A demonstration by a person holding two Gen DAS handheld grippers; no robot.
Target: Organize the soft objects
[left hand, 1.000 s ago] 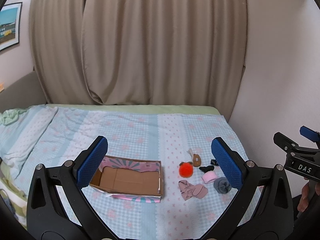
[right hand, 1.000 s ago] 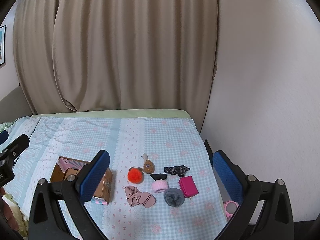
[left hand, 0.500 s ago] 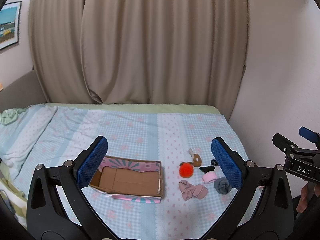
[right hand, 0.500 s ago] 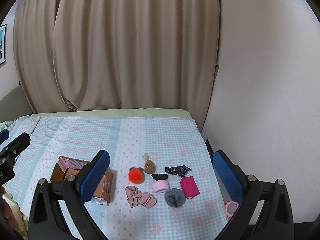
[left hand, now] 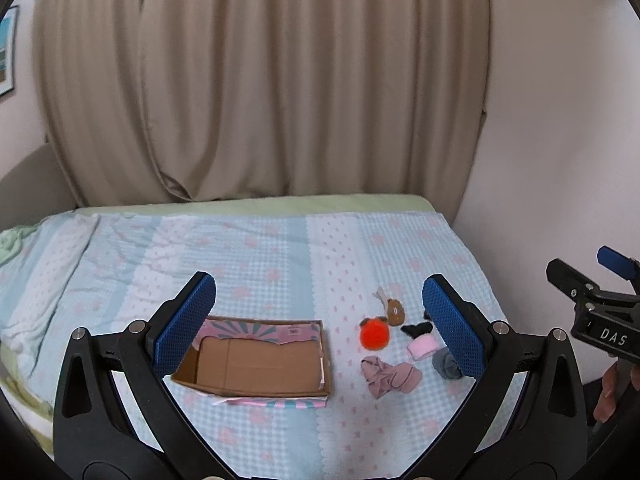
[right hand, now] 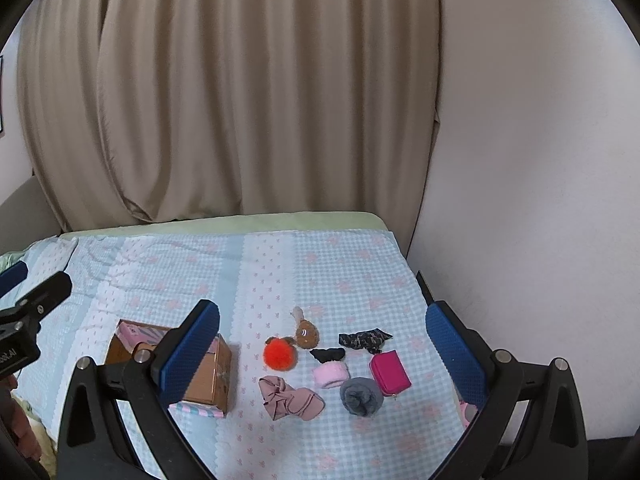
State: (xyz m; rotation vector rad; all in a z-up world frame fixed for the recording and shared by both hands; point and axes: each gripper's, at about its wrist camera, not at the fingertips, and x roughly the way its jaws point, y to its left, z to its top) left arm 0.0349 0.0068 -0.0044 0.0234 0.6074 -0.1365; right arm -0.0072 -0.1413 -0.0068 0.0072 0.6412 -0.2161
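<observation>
1. One bed [right hand: 320, 264] under a pale blue checked cover with pink motifs carries everything; beige curtains [right hand: 240, 100] hang behind it.
2. One open cardboard box [left hand: 256, 364] lies left of the soft things, its long axis running left to right, its opening facing up and nothing visible inside.
3. Left gripper [left hand: 318, 326] hovers above the near edge of the bed, jaws spread wide around nothing, aimed at the box. Right gripper [right hand: 322, 354] hovers likewise, jaws spread wide and bare, aimed at the cluster of soft things.
4. One crumpled mauve cloth [right hand: 290, 398] lies nearest, just right of the box.
5. One rolled grey sock [right hand: 361, 396] sits beside one magenta zip pouch [right hand: 390, 372], whose long axis runs away from the camera.
6. One orange pom-pom [right hand: 279, 354] touches one brown plush toy [right hand: 305, 332], whose narrow end points away.
7. One pink roll [right hand: 331, 375], one black scrap [right hand: 328, 355] and one dark patterned scrunchie [right hand: 364, 340] lie between them.
</observation>
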